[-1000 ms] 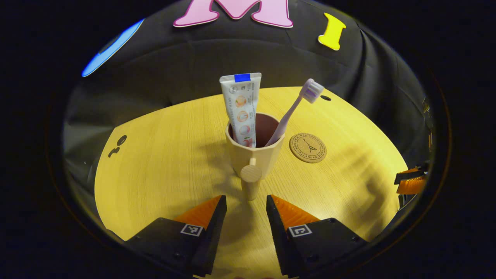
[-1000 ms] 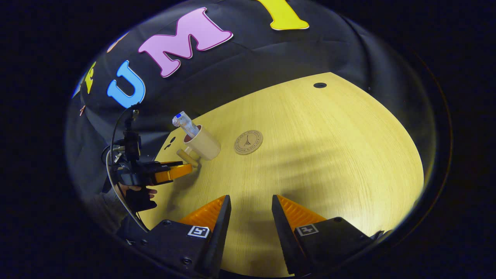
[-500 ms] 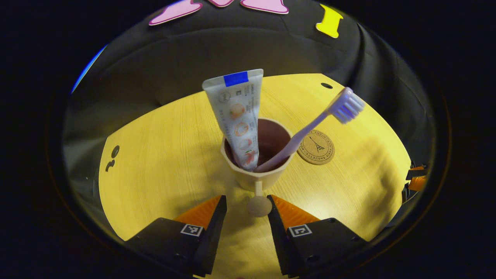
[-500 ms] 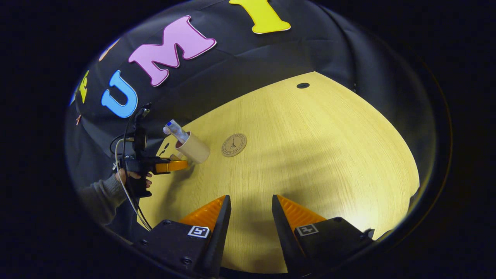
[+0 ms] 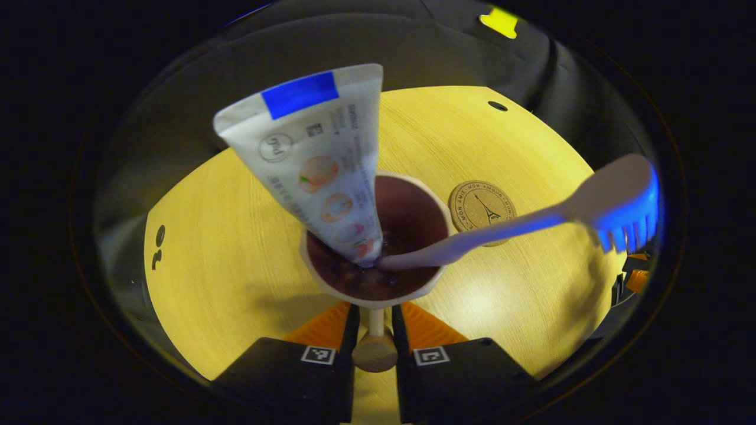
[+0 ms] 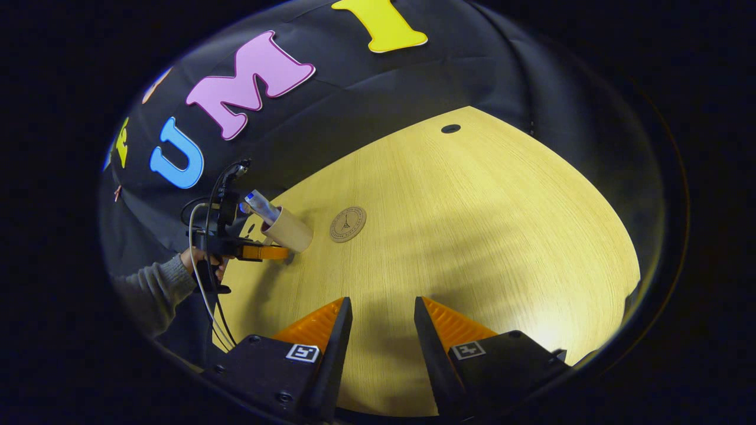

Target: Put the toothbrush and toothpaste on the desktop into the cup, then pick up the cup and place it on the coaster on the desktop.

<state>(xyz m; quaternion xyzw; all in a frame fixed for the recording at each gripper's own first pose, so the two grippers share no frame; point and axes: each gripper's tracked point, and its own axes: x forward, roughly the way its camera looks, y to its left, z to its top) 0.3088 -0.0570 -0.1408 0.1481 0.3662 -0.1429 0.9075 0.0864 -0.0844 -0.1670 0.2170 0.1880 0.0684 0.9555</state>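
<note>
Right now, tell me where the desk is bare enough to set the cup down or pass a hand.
The widest bare patch is the desk between the coaster and the right gripper. The coaster's top is free too. It is crowded at the far left edge, where the left gripper pinches the handle of the cup holding the toothpaste and toothbrush.

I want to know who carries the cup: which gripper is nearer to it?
Left. The left gripper is closed on the cup's handle peg. The right gripper hangs open over bare desktop, well away from it.
</note>
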